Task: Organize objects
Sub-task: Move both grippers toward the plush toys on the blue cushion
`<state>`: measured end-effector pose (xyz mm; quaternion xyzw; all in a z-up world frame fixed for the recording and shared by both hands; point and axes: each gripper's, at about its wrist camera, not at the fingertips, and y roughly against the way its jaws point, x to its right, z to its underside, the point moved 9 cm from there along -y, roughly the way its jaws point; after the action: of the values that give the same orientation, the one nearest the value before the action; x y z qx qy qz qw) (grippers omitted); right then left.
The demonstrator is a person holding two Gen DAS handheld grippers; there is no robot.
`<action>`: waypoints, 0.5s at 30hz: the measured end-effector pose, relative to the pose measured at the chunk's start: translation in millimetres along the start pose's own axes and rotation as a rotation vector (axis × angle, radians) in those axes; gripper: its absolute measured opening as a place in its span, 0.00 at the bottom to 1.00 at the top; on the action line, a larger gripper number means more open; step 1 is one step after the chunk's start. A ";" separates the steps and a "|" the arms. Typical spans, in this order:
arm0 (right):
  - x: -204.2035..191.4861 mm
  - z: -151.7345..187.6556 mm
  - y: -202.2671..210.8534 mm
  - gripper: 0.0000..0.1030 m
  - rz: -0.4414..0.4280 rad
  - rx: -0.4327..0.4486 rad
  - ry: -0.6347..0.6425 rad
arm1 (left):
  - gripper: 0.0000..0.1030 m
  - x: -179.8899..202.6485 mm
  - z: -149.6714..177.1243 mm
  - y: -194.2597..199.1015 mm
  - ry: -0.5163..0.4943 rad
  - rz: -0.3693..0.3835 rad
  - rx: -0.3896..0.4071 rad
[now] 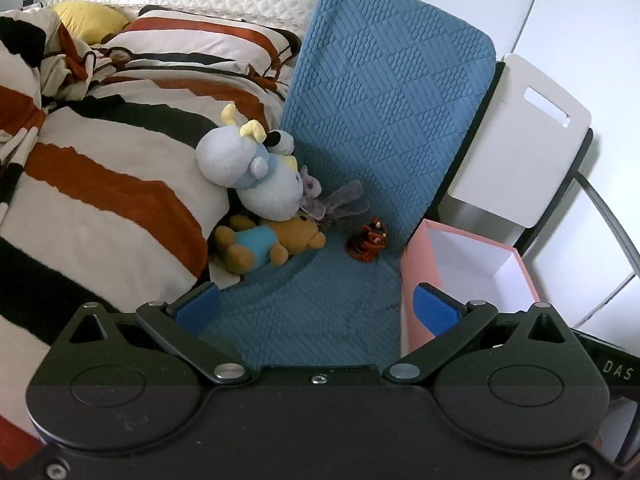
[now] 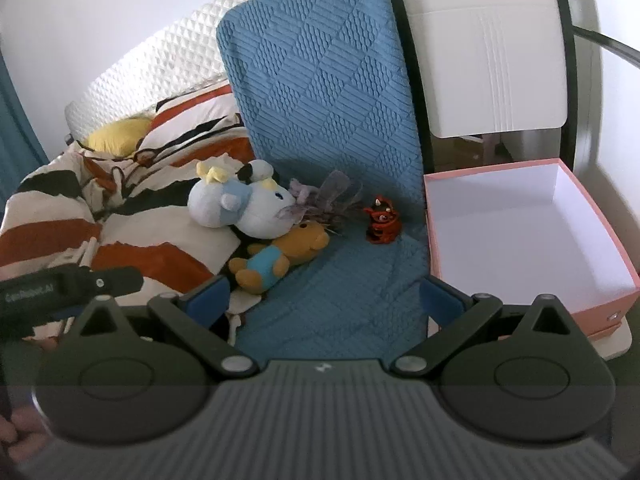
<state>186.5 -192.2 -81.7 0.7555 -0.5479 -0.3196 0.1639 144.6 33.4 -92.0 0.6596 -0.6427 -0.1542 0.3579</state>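
Observation:
A white and pale blue plush cow (image 1: 256, 168) (image 2: 244, 206) lies on a brown bear in a blue shirt (image 1: 266, 244) (image 2: 276, 256) on the blue quilted mat (image 1: 320, 312) (image 2: 340, 300). A grey-purple fuzzy toy (image 1: 336, 200) (image 2: 324, 200) lies beside them. A small red and black tiger figure (image 1: 368, 242) (image 2: 382, 220) stands further right. An open pink box (image 1: 472, 272) (image 2: 532, 236) with a white inside sits to the right. My left gripper (image 1: 318, 310) is open and empty, short of the toys. My right gripper (image 2: 324, 300) is open and empty too.
A striped orange, black and cream duvet (image 1: 100, 184) (image 2: 120, 216) is bunched at the left, with a yellow pillow (image 1: 90, 20) (image 2: 120, 134) behind. A white chair back (image 1: 516, 136) (image 2: 488, 48) stands behind the box. The left gripper's body (image 2: 60, 292) shows at the right wrist view's left edge.

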 end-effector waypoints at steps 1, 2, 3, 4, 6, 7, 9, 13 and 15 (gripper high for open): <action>-0.7 -0.9 -3.1 1.00 -0.001 -0.002 0.002 | 1.00 0.0 -2.3 -3.0 0.001 0.004 0.002; -1.5 -1.9 -5.8 1.00 -0.004 -0.002 0.005 | 1.00 -0.4 -4.1 -5.3 0.005 0.007 0.005; -2.6 -3.4 -8.1 1.00 -0.011 0.001 0.009 | 1.00 -1.6 -6.0 -8.3 0.011 0.005 0.009; -4.2 -5.2 -10.7 1.00 -0.018 0.005 0.014 | 1.00 -3.5 -8.1 -11.9 0.020 0.001 0.013; -6.4 -8.8 -16.4 1.00 -0.021 0.006 0.030 | 1.00 -5.4 -11.9 -18.8 0.025 -0.004 0.019; -6.9 -10.0 -19.3 1.00 -0.019 0.005 0.036 | 1.00 -6.7 -13.3 -21.5 0.024 -0.009 0.020; -8.1 -12.6 -25.8 1.00 -0.024 0.001 0.040 | 1.00 -8.6 -15.6 -27.6 0.017 -0.024 0.025; -7.3 -18.7 -40.4 1.00 -0.011 0.002 0.040 | 1.00 -11.0 -20.1 -43.5 0.006 -0.052 0.044; -5.5 -21.7 -46.5 1.00 -0.020 0.008 0.023 | 1.00 -12.6 -22.7 -50.5 -0.003 -0.059 0.059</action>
<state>233.4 -173.3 -91.7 0.7654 -0.5395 -0.3101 0.1640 195.3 47.6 -113.3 0.6883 -0.6277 -0.1466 0.3327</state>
